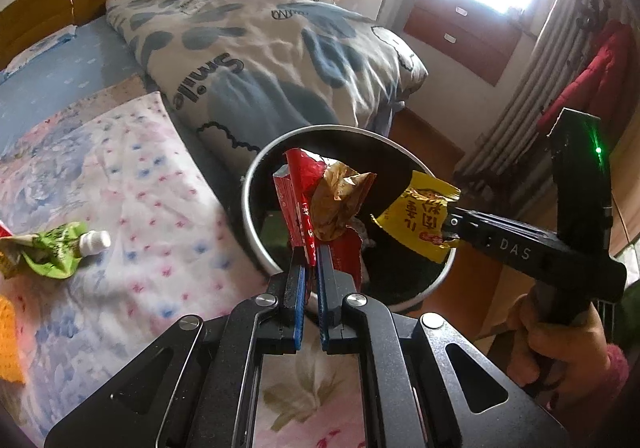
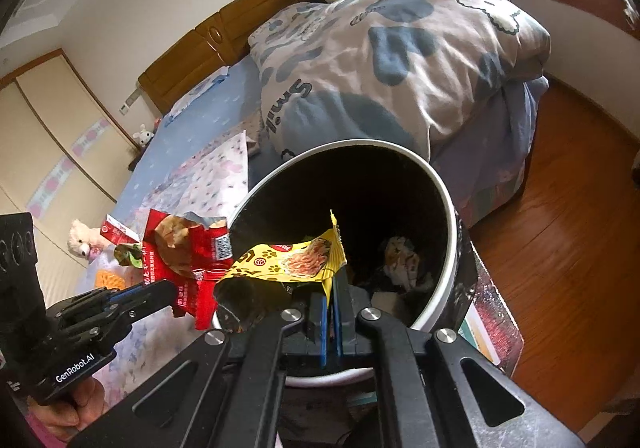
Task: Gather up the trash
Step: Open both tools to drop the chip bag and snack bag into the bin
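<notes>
Two tools are clenched on trash above the bin (image 1: 256,167): the left tool (image 1: 311,256) grips a red wrapper (image 1: 298,187), the right tool (image 2: 331,288) a yellow packet (image 2: 296,260). Both are light, crinkly film, likely slippery; hold at a flat edge.

Two grippers are in view — the left gripper (image 1: 310,252) and the right gripper (image 2: 330,288), one in each hand, each with two blue-edged fingers.

Wrappers held in the air: two. One red wrapper (image 1: 300,199) sits at the centre of the left wrist view; one yellow wrapper (image 2: 296,262) sits at the centre of the right wrist view.

Bins: one black trash bin (image 1: 250,207) with a pale rim.

Litter on the bed — one green squeeze pouch (image 1: 56,250) with a white cap at nine o'clock in the left view, and one orange piece (image 1: 10,340) toward eight o'clock.

Quilts: one blue-patterned quilt (image 1: 260,47) at twelve o'clock. Plush toys: two, a white bear (image 2: 82,240) and a small rabbit (image 2: 144,135), around nine and ten o'clock in the right view.
</notes>
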The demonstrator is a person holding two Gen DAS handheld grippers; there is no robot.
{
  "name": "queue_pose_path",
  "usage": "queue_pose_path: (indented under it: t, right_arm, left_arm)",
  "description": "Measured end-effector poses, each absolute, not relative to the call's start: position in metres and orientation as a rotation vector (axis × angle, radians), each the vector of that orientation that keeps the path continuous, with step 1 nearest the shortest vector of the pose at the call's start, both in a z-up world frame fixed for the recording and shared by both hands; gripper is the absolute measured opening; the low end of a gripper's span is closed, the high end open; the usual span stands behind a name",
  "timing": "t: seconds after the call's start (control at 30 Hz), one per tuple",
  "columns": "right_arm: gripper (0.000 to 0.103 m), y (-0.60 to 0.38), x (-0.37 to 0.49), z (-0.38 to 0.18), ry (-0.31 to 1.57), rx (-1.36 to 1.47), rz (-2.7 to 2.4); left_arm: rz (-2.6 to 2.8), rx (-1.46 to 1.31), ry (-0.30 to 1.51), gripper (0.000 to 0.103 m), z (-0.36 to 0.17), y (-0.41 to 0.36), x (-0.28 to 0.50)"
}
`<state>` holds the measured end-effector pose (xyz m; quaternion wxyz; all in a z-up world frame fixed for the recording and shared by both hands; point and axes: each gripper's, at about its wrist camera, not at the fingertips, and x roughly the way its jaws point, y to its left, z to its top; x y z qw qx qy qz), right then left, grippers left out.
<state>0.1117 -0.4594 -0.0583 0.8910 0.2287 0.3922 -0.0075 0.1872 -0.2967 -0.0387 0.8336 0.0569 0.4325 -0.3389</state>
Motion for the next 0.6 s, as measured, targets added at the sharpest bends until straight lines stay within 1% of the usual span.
queue_pose_path:
  t: [0.13,0.2,0.27,0.37,0.4,0.43,0.47,0.5,0.53,0.6]
  right_arm:
    - [0.003,-0.463,0.118,-0.061,0.836,0.464,-0.022]
    - [0.006,-0.465,0.122,-0.064,0.85,0.456,-0.029]
    - [0.007,-0.466,0.124,-0.065,0.863,0.449,-0.032]
    - [0.008,-0.47,0.127,-0.066,0.876,0.445,-0.05]
    - [0.011,-0.47,0.127,-0.066,0.876,0.442,-0.051]
    - [0.014,-0.471,0.127,-0.065,0.876,0.436,-0.057]
    - [0.031,-0.471,0.127,-0.065,0.879,0.431,-0.065]
    - [0.043,-0.472,0.126,-0.064,0.876,0.432,-0.063]
    - [0.045,-0.472,0.126,-0.064,0.874,0.431,-0.063]
    - [0.045,-0.47,0.124,-0.062,0.871,0.418,-0.067]
  left_arm:
    - [-0.72,0.136,0.926,0.004,-0.042,-0.306,0.191]
    - [-0.723,0.138,0.938,0.005,-0.044,-0.309,0.194]
    - [-0.72,0.136,0.951,0.011,-0.046,-0.312,0.197]
    - [-0.723,0.128,0.968,0.019,-0.048,-0.315,0.199]
    - [-0.72,0.127,0.971,0.023,-0.048,-0.314,0.2]
    - [-0.714,0.122,0.972,0.032,-0.048,-0.313,0.2]
    - [-0.711,0.119,0.968,0.034,-0.048,-0.311,0.199]
    - [-0.707,0.119,0.966,0.034,-0.048,-0.31,0.198]
    - [-0.702,0.118,0.967,0.034,-0.048,-0.308,0.197]
    - [-0.698,0.104,0.965,0.036,-0.048,-0.301,0.194]
